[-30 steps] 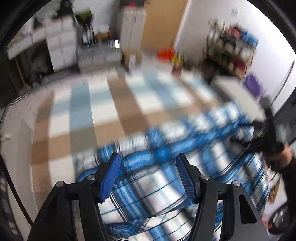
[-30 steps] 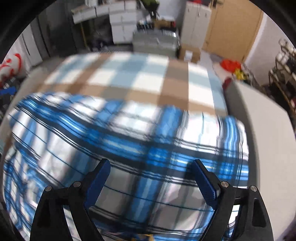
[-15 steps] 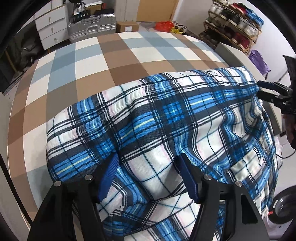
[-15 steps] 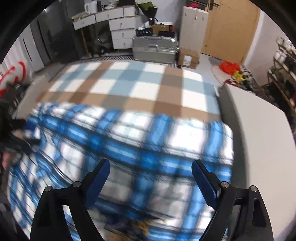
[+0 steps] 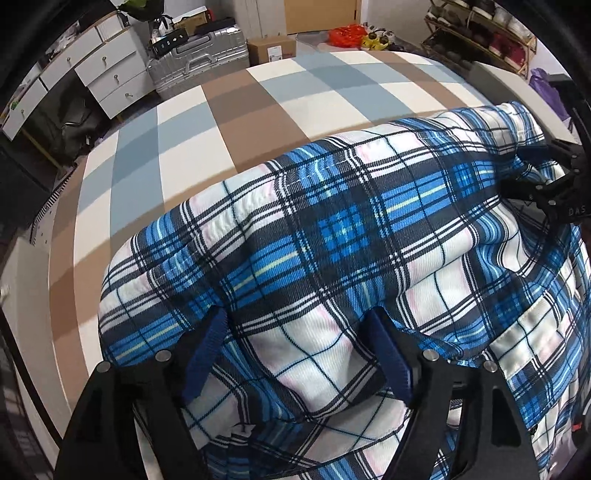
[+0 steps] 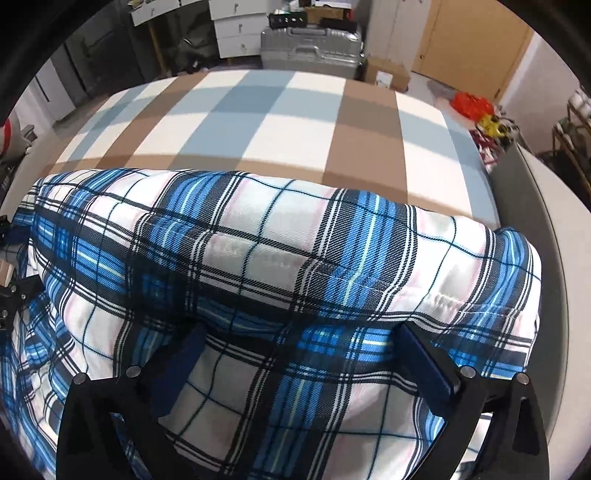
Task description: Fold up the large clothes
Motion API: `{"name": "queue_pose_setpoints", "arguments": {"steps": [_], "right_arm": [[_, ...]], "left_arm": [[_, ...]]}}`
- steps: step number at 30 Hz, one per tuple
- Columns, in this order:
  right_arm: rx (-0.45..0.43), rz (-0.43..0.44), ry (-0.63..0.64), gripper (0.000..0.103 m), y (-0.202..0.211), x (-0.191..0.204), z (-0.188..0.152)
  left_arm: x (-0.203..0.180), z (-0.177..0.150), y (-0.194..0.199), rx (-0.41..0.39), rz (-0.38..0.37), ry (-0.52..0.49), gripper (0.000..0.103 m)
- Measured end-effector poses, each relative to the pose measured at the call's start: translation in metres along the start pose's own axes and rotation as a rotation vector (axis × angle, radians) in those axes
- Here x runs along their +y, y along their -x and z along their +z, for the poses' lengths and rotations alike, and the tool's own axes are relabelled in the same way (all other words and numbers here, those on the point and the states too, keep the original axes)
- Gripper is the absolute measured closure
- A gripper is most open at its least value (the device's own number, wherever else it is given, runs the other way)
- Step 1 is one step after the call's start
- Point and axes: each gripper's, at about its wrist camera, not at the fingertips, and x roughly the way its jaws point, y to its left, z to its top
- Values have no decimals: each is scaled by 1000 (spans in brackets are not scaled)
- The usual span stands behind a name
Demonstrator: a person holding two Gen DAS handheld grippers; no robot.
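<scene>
**Plaid garment bunched over both grippers on the checked bed**

Garment [image 5: 332,236], blue, white and black plaid, lies heaped on the near half of the bed [image 5: 236,110], filling the lower part of both frames; the bed cover's tan, pale blue and white checks fill the upper middle.

In the left wrist view the left gripper [image 5: 299,354] stands with jaws spread, cloth mounded between and over the blue pads [image 5: 207,350], so it is released rather than clamped. At the right edge of that frame the right gripper [image 5: 550,184] shows from the side, pressed into a fold; white lettering on its black body reads "DAS", the rest cut off. The right wrist view shows that gripper [image 6: 299,365] with jaws wide apart, cloth draped across the gap, nothing pinched. At its far left edge only a black sliver of the other tool is visible.

Beyond the bed, top of both frames: a silver suitcase [image 5: 199,66], white drawers [image 5: 107,74], a cardboard box [image 5: 271,50] and a red bag [image 5: 345,33]. Only the left view shows the shoe rack [image 5: 484,33], upper right; only the right view shows the wooden door [image 6: 472,40].
</scene>
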Motion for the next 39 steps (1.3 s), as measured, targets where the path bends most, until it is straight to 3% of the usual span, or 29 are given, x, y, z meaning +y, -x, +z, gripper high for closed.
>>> {"name": "queue_pose_setpoints", "arguments": {"steps": [5,10,13,15,17,19,21,22,23,27,30,33,36,39], "right_arm": [[-8,3,5,0,-11,0,30],[-60,0,6,0,-25,-4,61],[-64,-20,20,0,-19,-1,64],[-150,-1,55,0,4,7,47],[-195,41,108,0,21,17,26],[-180,17,175,0,20,27,4],[-108,5,215,1,7,32,-21],[-151,39,156,0,12,25,-30],[-132,55,125,0,10,17,-32],[-85,75,77,0,18,9,-41],[-113,85,72,1,43,8,-42],[-178,107,13,0,69,1,-27],[-202,98,-32,0,71,-3,0],[-162,39,-33,0,54,1,23]], "left_arm": [[9,21,-16,34,26,30,17],[22,36,-26,25,29,42,16],[18,23,-20,17,49,4,17],[13,9,-7,-6,41,-2,19],[6,-6,20,-83,2,30,21],[-11,-15,49,-203,-68,-10,21],[-33,-23,68,-301,-42,-76,21],[-40,-24,69,-319,-42,-83,21],[-45,-25,67,-322,-48,-85,21],[-55,-17,30,-230,-92,-104,21],[-74,-30,-4,-110,-106,-139,21],[-80,-42,-11,-142,-67,-171,21],[-70,-44,-7,-123,-134,-127,21],[-64,-45,3,-86,-210,-127,21]]}}
